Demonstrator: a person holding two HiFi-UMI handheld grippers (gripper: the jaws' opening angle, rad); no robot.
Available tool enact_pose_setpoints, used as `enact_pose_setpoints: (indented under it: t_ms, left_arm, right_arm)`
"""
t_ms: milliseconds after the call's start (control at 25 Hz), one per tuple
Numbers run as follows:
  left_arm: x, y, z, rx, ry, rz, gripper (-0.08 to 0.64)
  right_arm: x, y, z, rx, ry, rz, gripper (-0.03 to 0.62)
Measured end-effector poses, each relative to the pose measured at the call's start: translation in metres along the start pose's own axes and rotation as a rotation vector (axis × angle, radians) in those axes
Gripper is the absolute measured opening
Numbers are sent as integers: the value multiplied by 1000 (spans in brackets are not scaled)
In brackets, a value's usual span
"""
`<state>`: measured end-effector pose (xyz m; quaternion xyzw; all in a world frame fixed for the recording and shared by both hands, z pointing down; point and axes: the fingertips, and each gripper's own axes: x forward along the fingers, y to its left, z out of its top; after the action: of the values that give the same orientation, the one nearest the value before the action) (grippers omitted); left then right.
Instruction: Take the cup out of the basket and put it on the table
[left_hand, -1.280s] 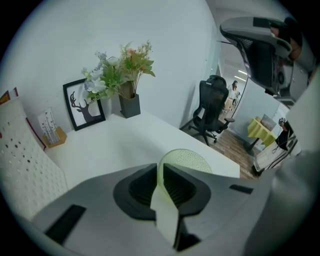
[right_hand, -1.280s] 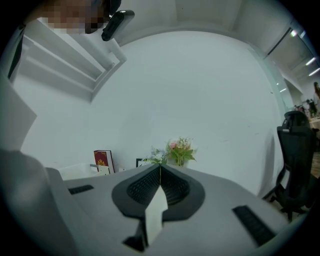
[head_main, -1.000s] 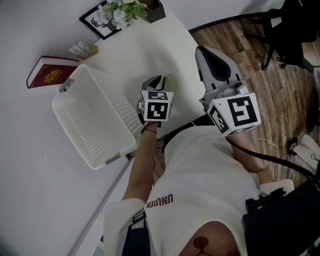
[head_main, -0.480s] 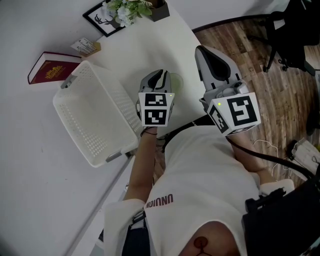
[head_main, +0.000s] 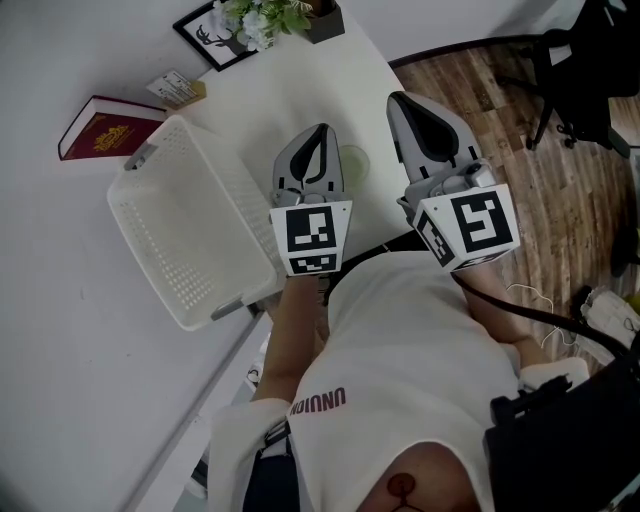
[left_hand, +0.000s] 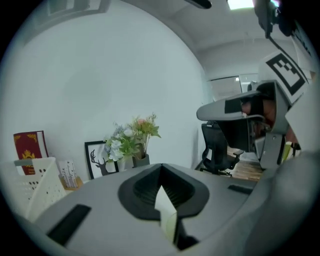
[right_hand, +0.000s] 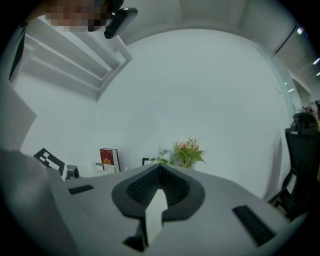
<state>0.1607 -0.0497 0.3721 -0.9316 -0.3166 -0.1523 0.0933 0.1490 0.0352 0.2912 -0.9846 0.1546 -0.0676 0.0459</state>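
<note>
The pale green cup (head_main: 353, 162) stands on the white table (head_main: 290, 85), just right of the white basket (head_main: 190, 235), which holds nothing. My left gripper (head_main: 320, 128) hangs above the table between basket and cup and hides the cup's left part. Its jaws are shut with nothing between them, as the left gripper view (left_hand: 161, 166) shows. My right gripper (head_main: 396, 98) is held over the table's right edge, also shut and holding nothing (right_hand: 160, 166). The cup does not show in either gripper view.
A red book (head_main: 100, 125) leans behind the basket, with a small card holder (head_main: 178, 88) beside it. A framed deer picture (head_main: 210, 30) and a flower pot (head_main: 285, 15) stand at the table's far end. An office chair (head_main: 580, 60) stands on the wooden floor at right.
My left gripper has risen and drawn back from the cup, which stays on the table. The right gripper has hardly moved.
</note>
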Motion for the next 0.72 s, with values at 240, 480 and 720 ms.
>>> enact_pose_setpoints:
  t_ms: [240,480,720]
  left_arm:
    - [-10,-1,16,-11,-59,6,11]
    - [-18,-1,28,-8,-92,18,11]
    - [-22,1,31,-16,-94,36,11]
  right_arm:
    - [1,6,2,-26,-2,10,18]
    - [0,13,2,-35,-4,25,18]
    - [-1,16,4,-37,-7,35,18]
